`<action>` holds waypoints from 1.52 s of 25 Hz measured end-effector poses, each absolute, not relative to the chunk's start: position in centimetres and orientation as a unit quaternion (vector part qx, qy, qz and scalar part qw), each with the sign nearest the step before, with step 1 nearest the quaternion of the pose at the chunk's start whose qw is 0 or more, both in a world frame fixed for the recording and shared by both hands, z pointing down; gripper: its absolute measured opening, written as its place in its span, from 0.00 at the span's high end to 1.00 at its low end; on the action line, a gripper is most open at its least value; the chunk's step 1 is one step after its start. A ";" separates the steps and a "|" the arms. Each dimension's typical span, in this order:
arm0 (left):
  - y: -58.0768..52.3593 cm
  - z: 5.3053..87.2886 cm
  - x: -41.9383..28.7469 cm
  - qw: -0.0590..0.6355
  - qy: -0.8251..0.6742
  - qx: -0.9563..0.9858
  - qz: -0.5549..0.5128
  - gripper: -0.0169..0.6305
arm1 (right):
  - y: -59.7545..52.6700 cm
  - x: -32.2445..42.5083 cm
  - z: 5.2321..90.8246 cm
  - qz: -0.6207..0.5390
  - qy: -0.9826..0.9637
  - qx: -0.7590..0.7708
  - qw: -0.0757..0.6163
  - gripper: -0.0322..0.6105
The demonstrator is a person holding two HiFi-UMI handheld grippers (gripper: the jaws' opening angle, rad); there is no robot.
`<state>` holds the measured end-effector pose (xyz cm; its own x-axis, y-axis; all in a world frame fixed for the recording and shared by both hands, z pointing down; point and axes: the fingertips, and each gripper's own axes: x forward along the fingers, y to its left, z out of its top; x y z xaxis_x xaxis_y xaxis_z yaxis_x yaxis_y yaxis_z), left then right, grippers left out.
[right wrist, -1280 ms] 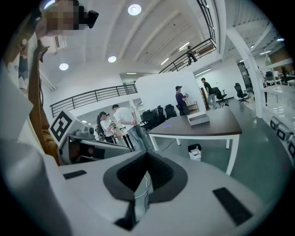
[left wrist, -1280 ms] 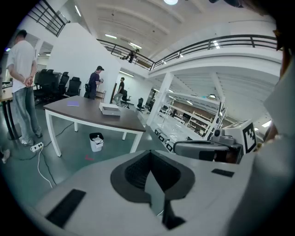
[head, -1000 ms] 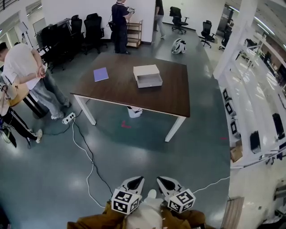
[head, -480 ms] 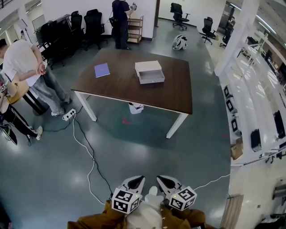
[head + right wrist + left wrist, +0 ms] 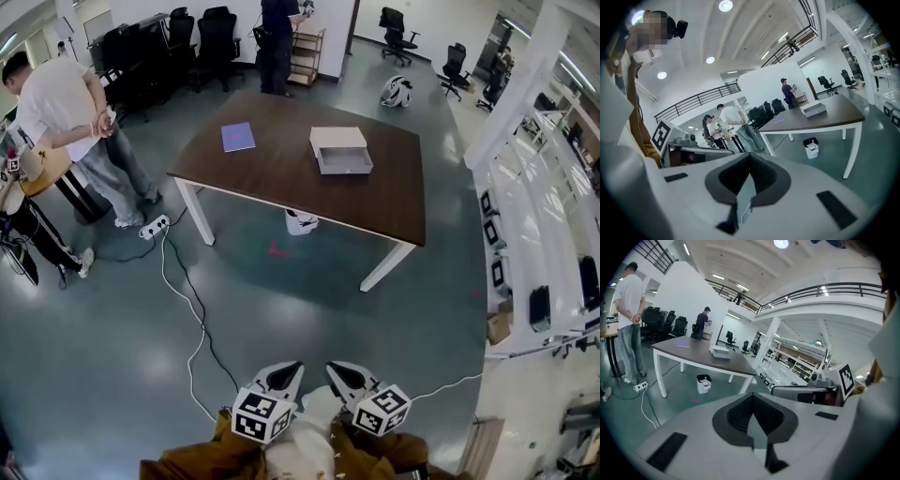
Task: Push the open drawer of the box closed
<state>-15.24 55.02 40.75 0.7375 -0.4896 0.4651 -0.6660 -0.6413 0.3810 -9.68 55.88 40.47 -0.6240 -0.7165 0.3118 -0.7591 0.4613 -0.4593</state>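
A pale box [image 5: 337, 140] sits on the brown table [image 5: 272, 173] far ahead of me, its drawer [image 5: 344, 162] pulled out toward me. The same box [image 5: 720, 351] shows small in the left gripper view, and the box [image 5: 813, 109] is also small in the right gripper view. Both grippers hang close to my body at the bottom of the head view, well short of the table. My left gripper [image 5: 289, 368] is shut and holds nothing, as is my right gripper [image 5: 334, 367]. In their own views the left gripper [image 5: 752, 397] and right gripper [image 5: 750, 155] show pads meeting.
A purple booklet [image 5: 238, 137] lies on the table's left part. A white bin [image 5: 301, 221] stands under it. A power strip [image 5: 153, 227] and cable [image 5: 192, 309] cross the floor at left. People [image 5: 66, 103] stand at the left, office chairs [image 5: 211, 37] behind, shelving [image 5: 530, 234] to the right.
The table and box have shifted right and a little lower in the head view as I walked toward them. Both grippers keep their place by my body, still shut.
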 end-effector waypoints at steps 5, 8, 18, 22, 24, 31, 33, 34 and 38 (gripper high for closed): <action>51.5 41.3 -16.4 0.271 -0.318 0.893 0.167 0.97 | 52.6 -10.2 40.5 0.286 -0.846 0.448 0.036 0.94; 49.1 41.7 -15.3 0.271 -0.317 0.893 0.168 0.97 | 50.3 -9.1 41.1 0.287 -0.844 0.451 0.041 0.94; 35.6 43.0 -7.0 0.276 -0.327 0.886 0.180 0.97 | 36.6 -0.3 42.5 0.291 -0.849 0.441 0.034 0.94; 29.8 42.6 -0.9 0.277 -0.318 0.886 0.193 0.97 | 30.5 5.0 41.4 0.287 -0.855 0.431 0.024 0.94; 27.0 42.5 1.7 0.277 -0.318 0.886 0.194 0.97 | 27.9 7.3 41.4 0.289 -0.855 0.430 0.017 0.94; 19.1 42.3 7.5 0.266 -0.315 0.890 0.196 0.97 | 20.4 12.0 41.0 0.272 -0.869 0.413 0.018 0.94; 17.8 42.1 8.4 0.264 -0.311 0.891 0.197 0.96 | 18.8 12.8 40.9 0.276 -0.866 0.416 0.016 0.94; 17.2 42.0 8.5 0.264 -0.309 0.892 0.197 0.97 | 18.1 13.0 40.9 0.276 -0.865 0.418 0.015 0.94; 14.5 42.1 8.2 0.256 -0.307 0.895 0.196 0.97 | 15.2 12.7 40.8 0.271 -0.862 0.428 0.019 0.94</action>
